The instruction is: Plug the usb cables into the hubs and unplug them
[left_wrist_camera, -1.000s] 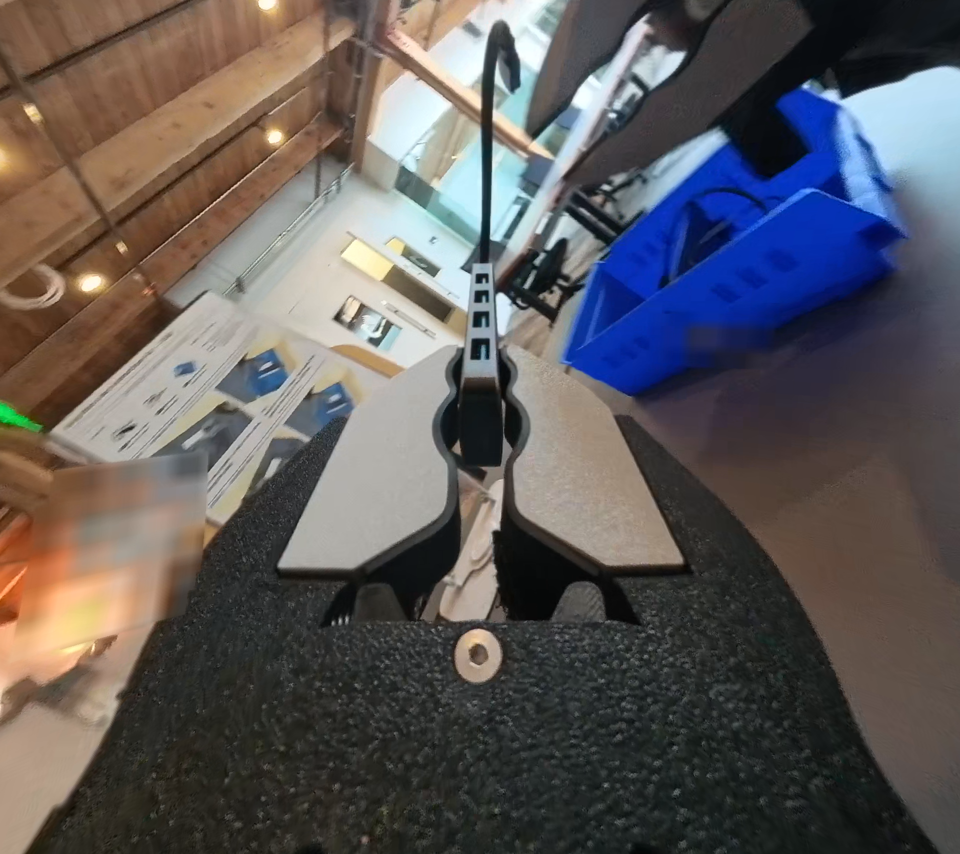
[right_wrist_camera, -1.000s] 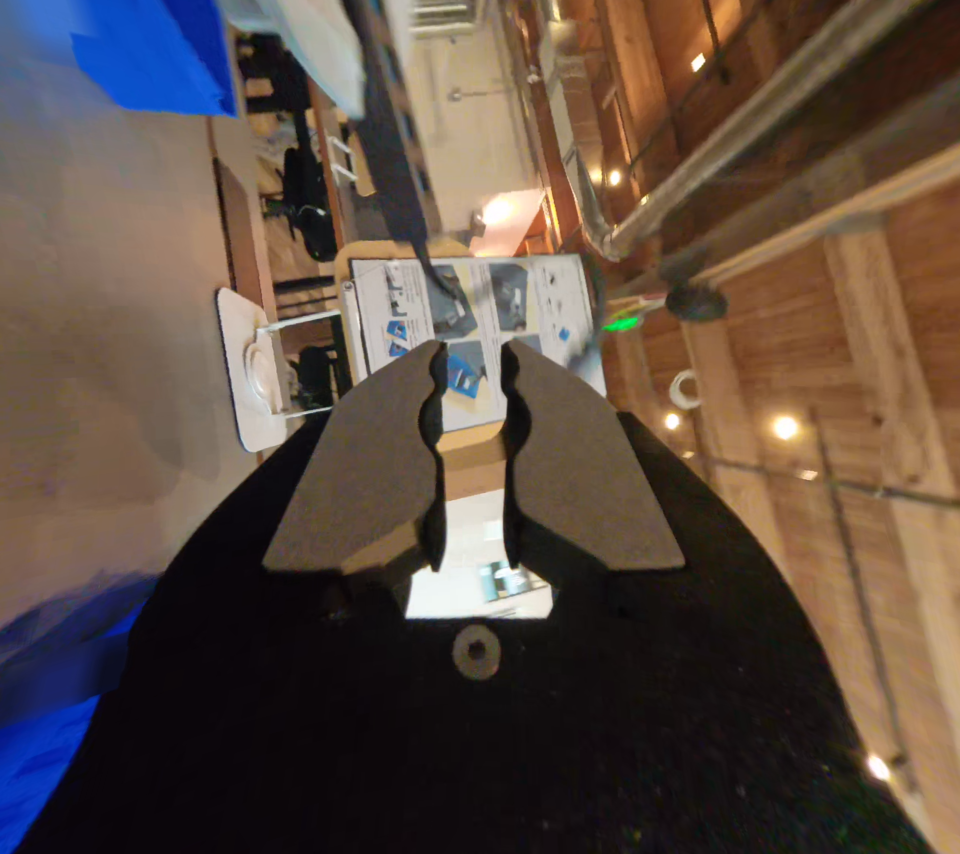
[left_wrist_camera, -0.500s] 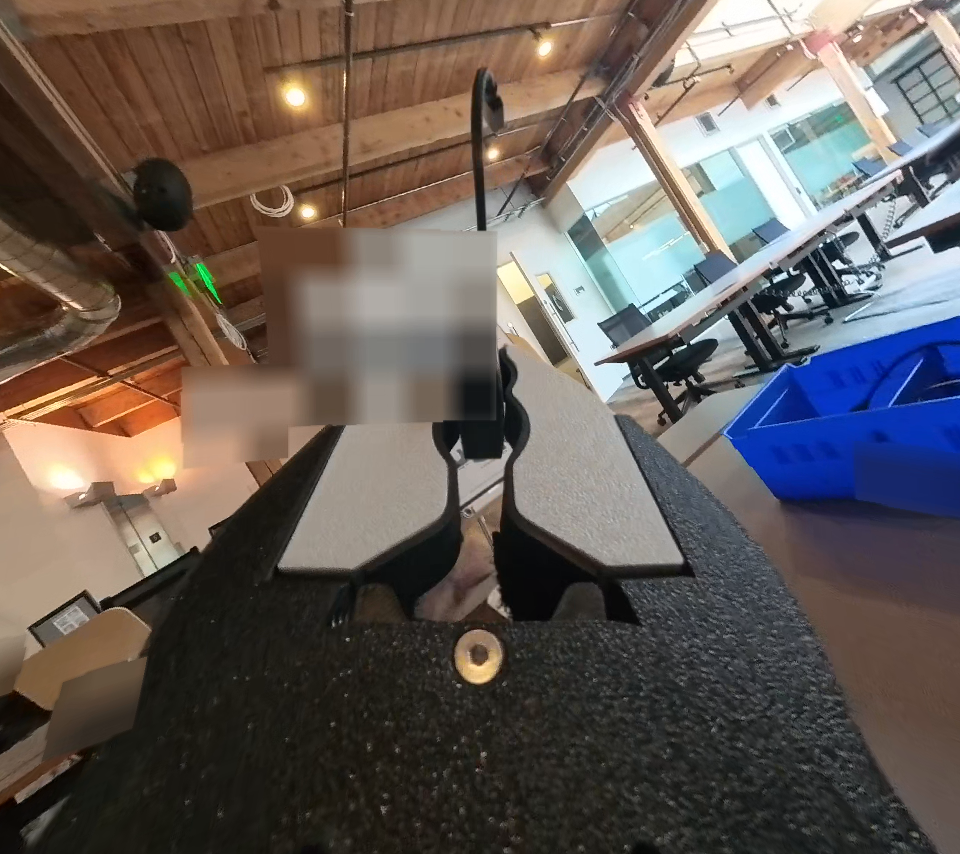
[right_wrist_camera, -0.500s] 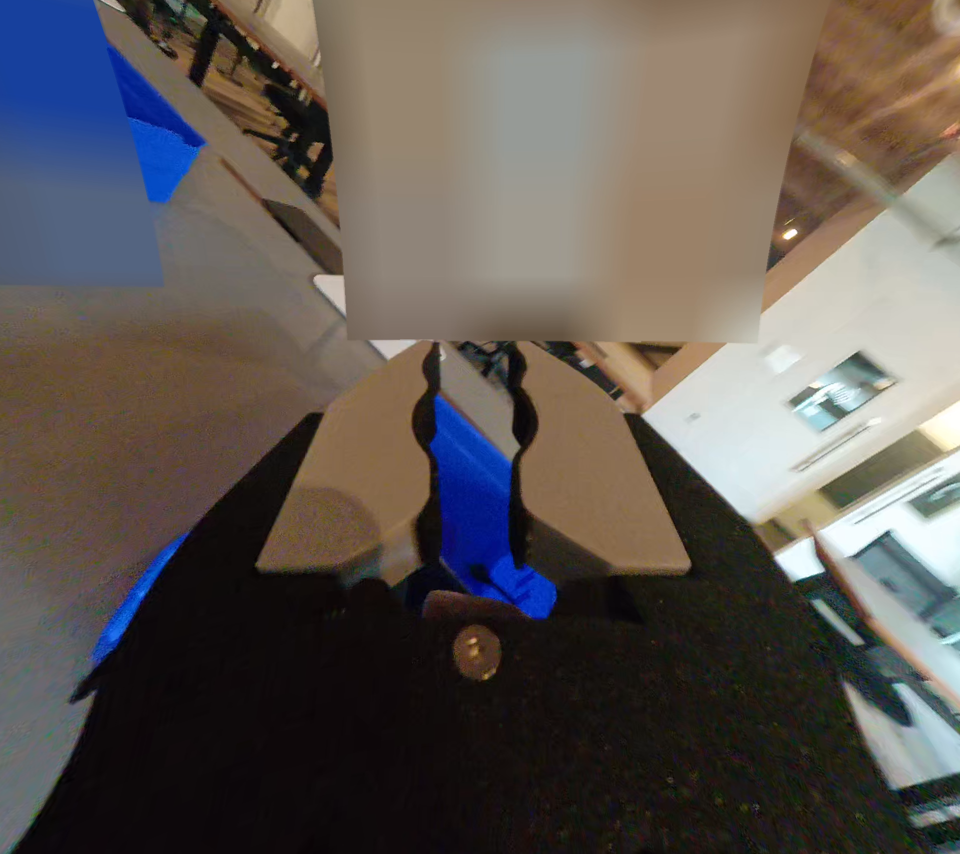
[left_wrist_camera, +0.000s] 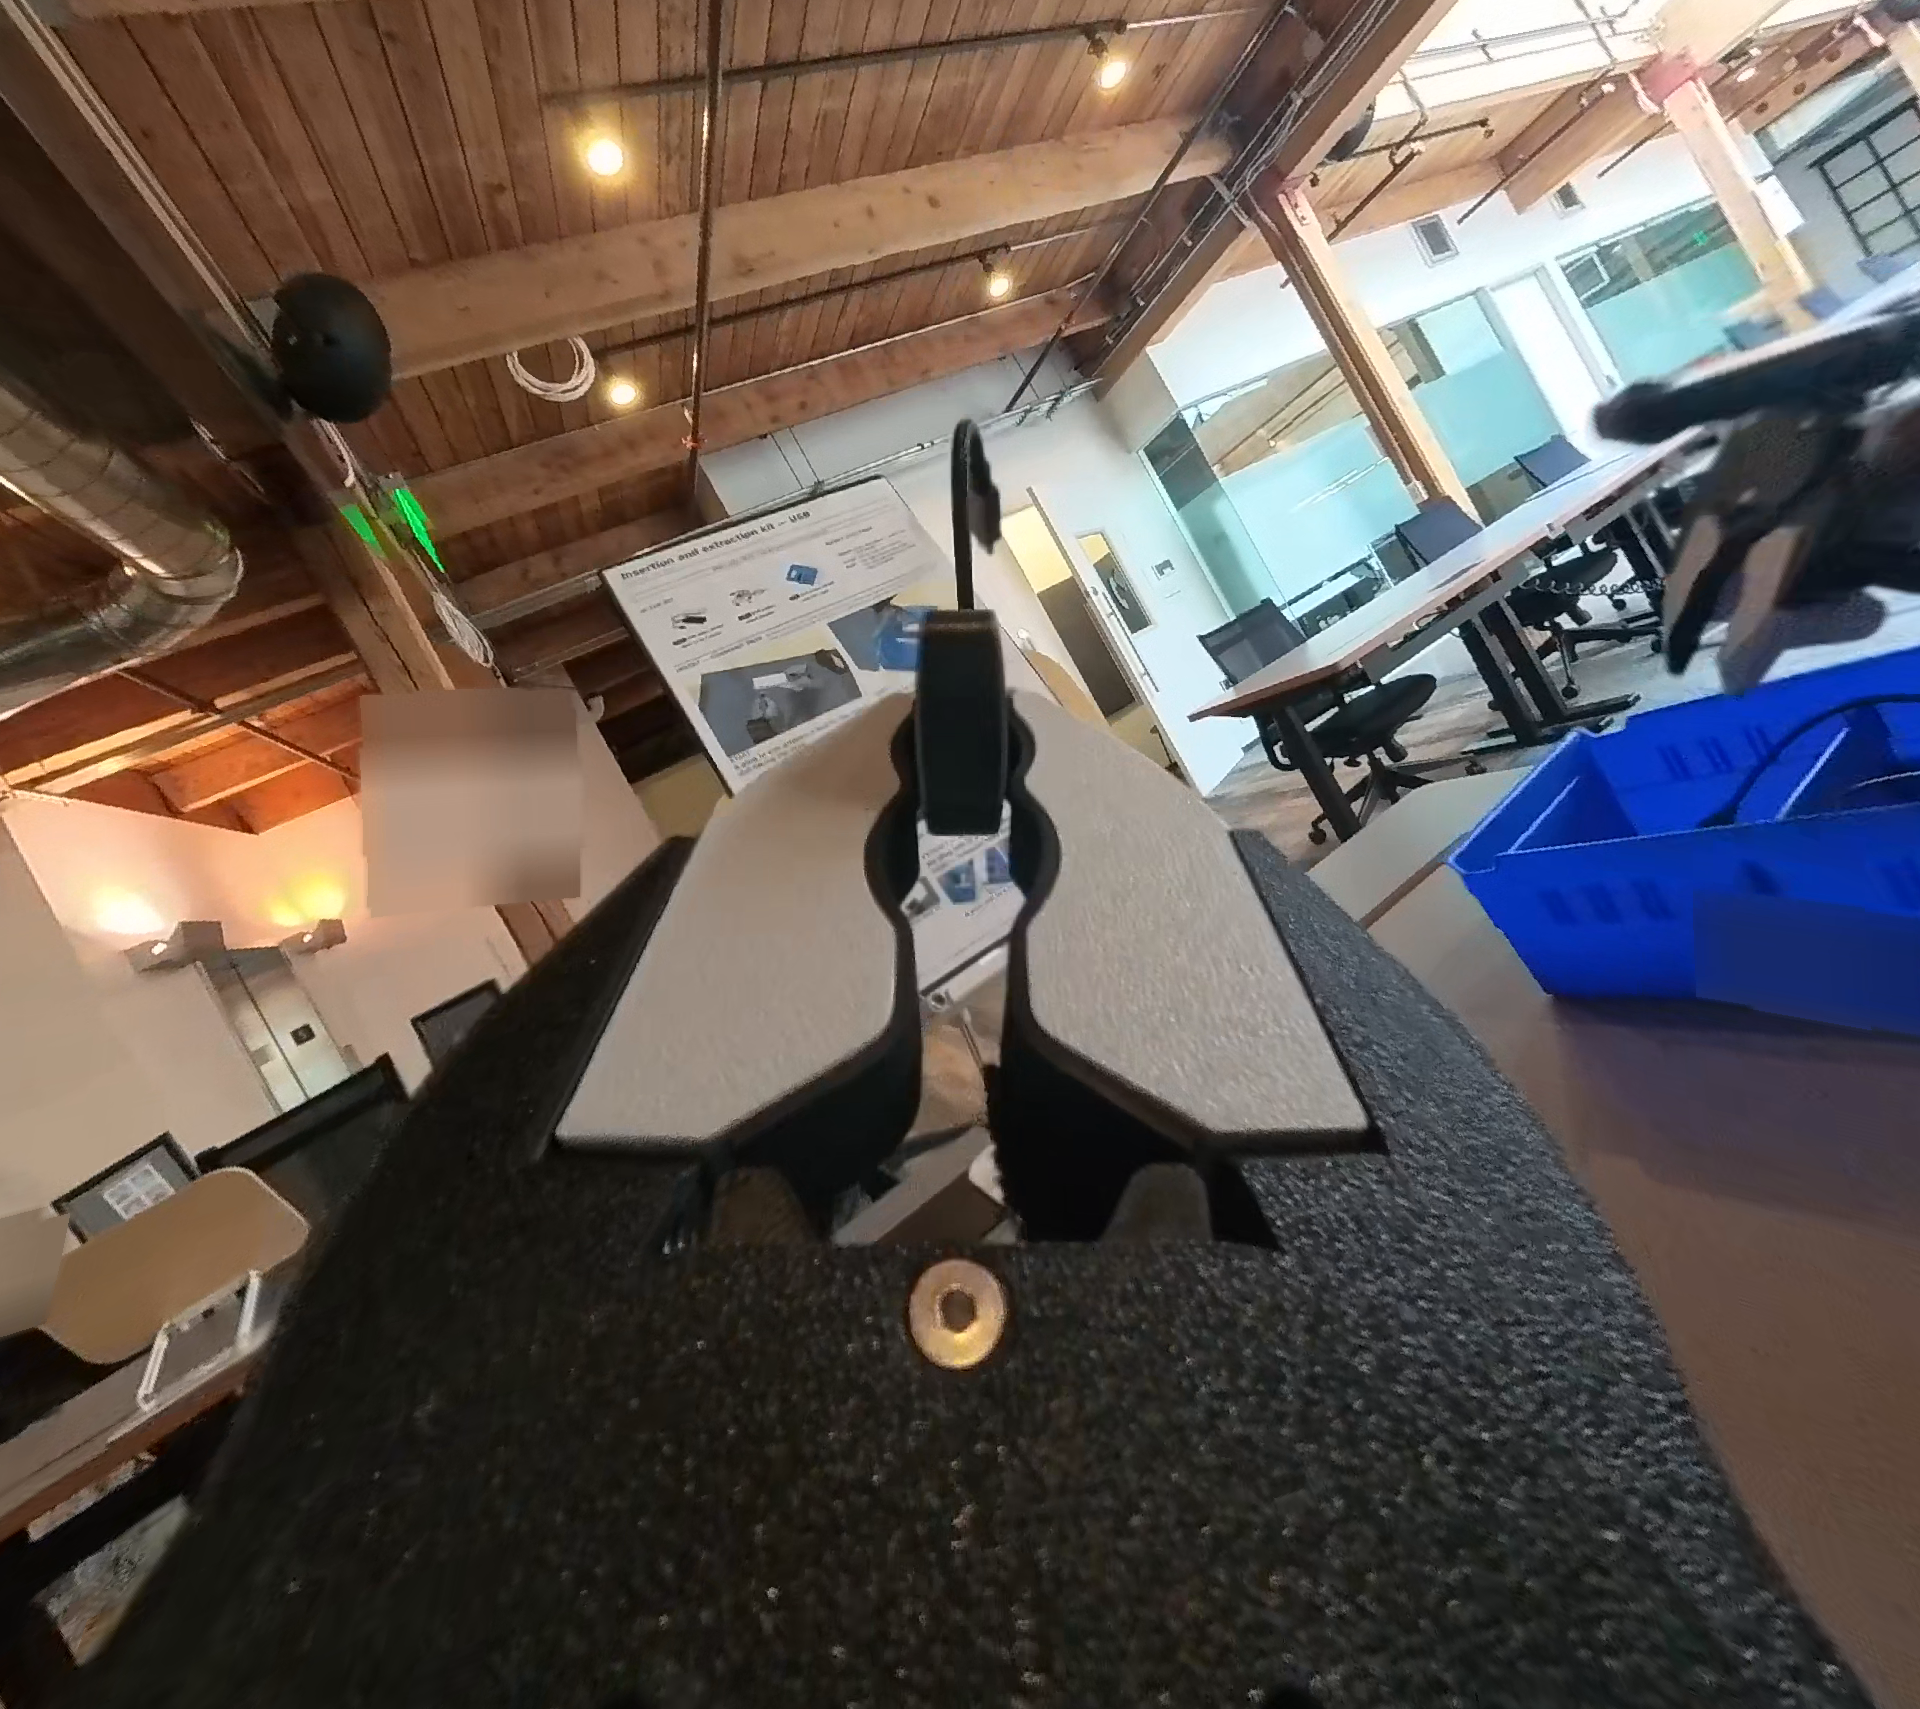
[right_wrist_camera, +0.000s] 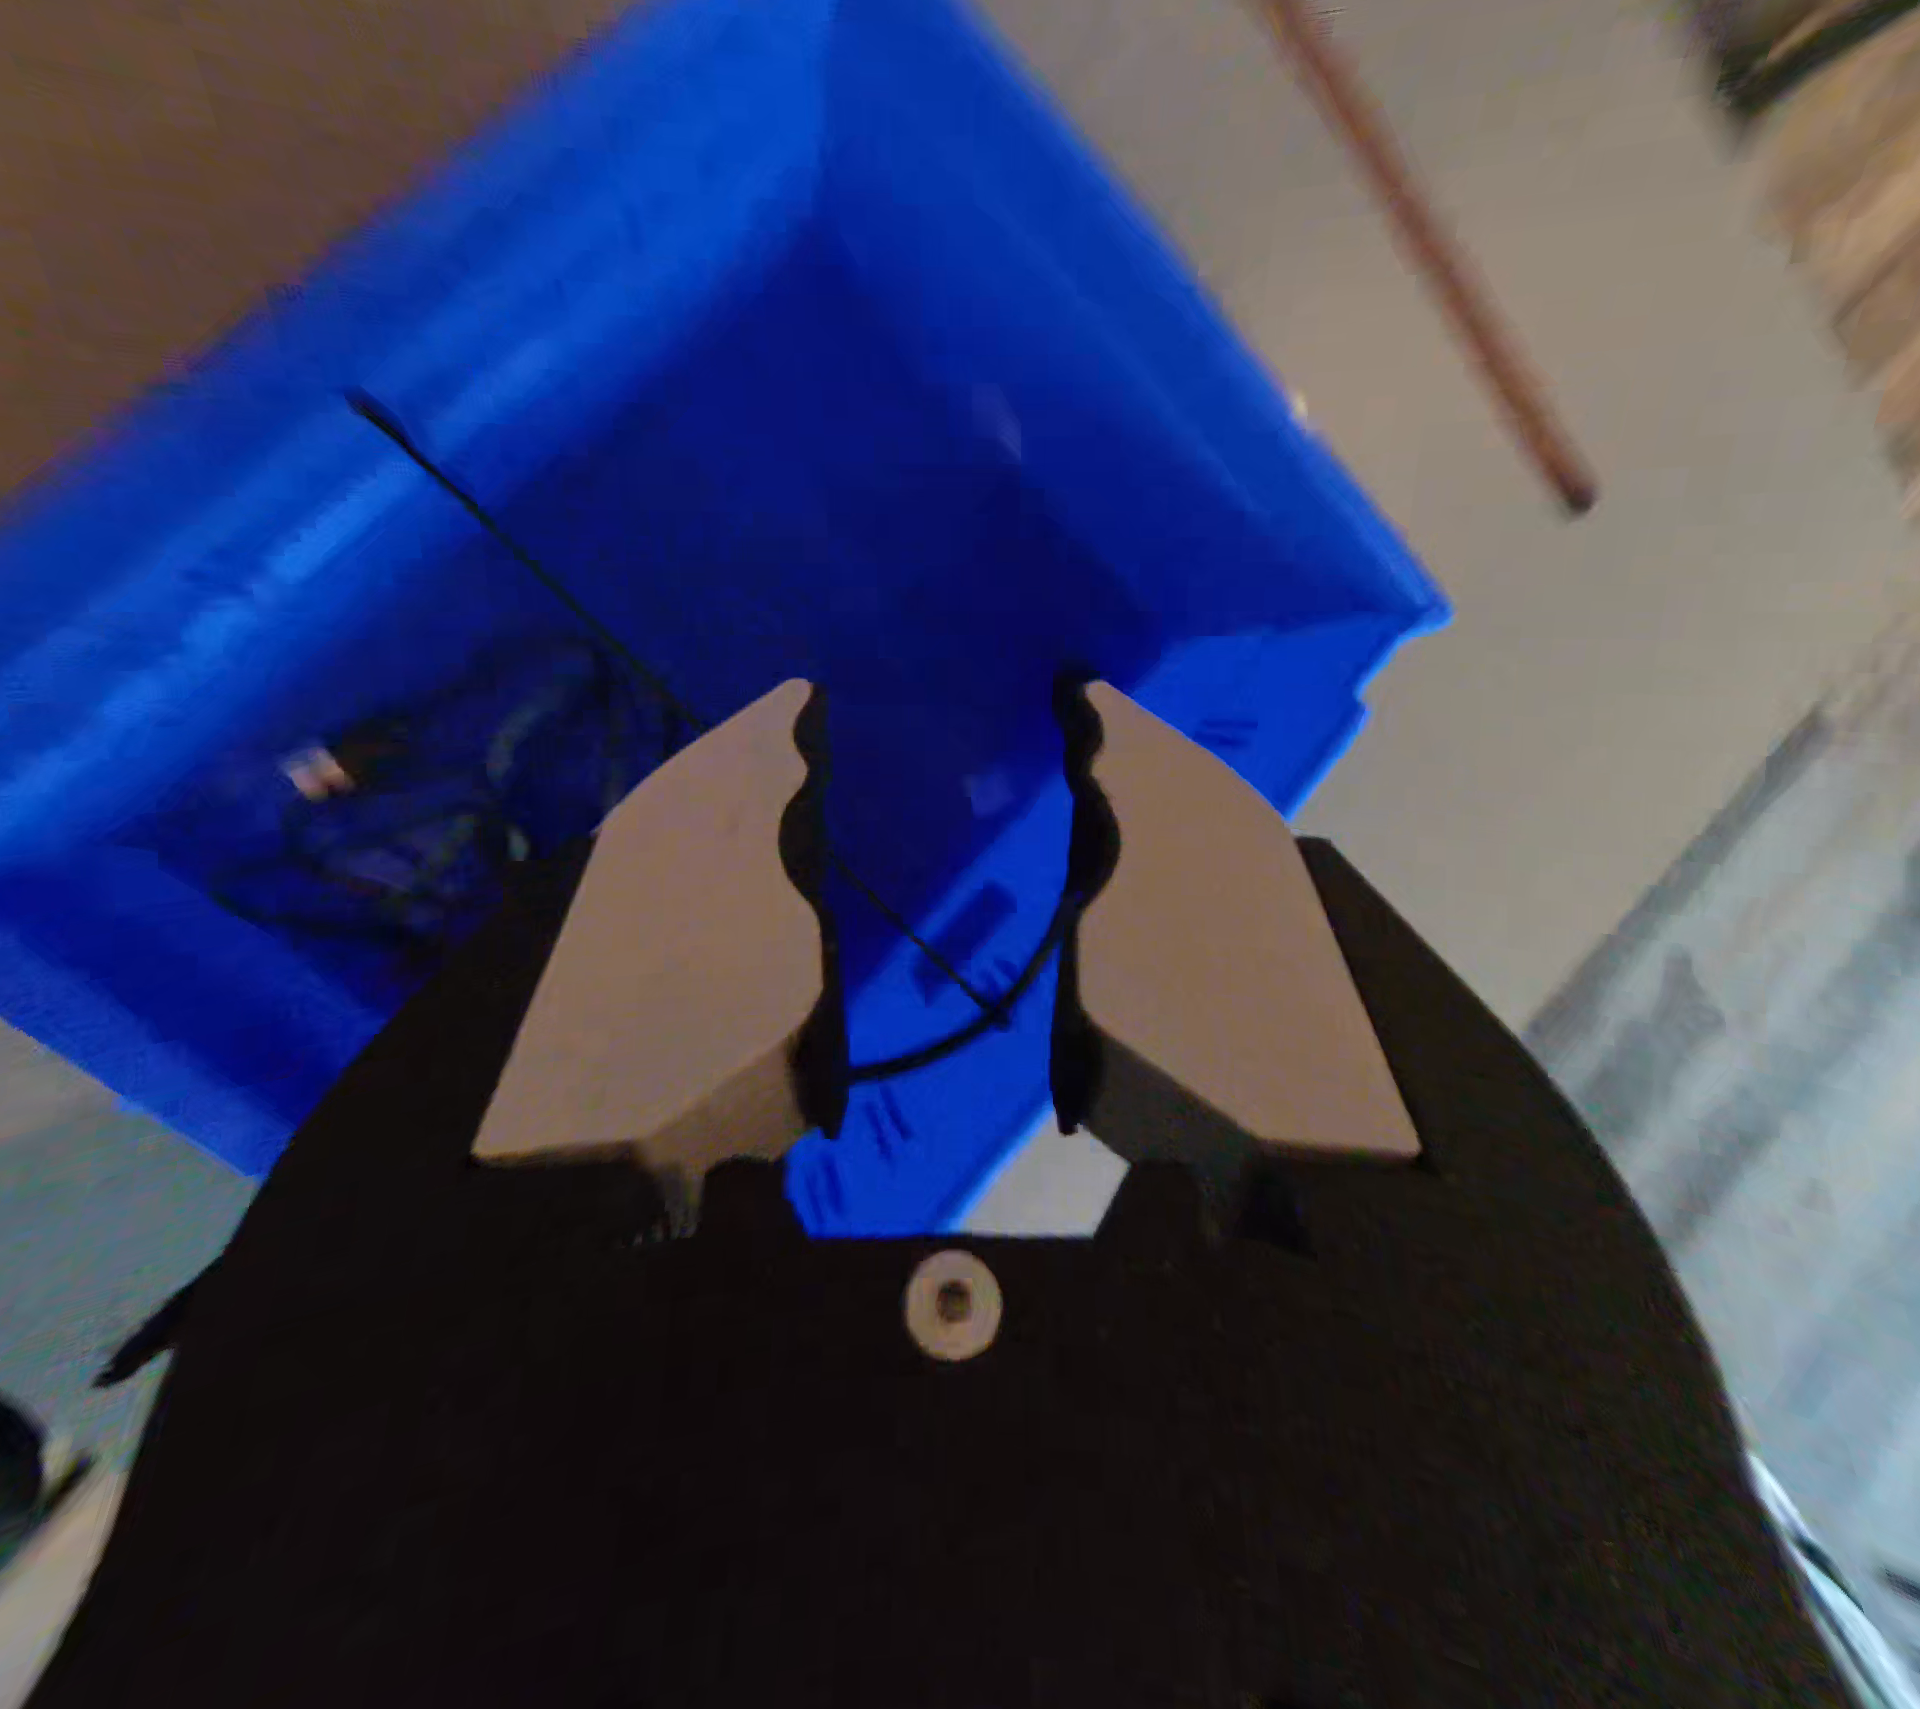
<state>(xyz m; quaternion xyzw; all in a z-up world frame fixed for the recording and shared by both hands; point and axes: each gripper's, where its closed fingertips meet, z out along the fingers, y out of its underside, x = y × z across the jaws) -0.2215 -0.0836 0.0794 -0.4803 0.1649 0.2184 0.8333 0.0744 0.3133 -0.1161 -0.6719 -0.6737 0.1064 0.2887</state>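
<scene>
Grey table (left_wrist_camera: pixel 1714 1192), blue bin (right_wrist_camera: pixel 727 412) of tangled black cables (right_wrist_camera: pixel 436 818).

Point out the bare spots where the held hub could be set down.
Bare tabletop lies in front of the blue bin, right of the left gripper clamping the hub. In the right wrist view, tabletop beyond the bin's corner is also bare. Crowded: the bin's compartment with tangled cables, below the open right gripper.
</scene>
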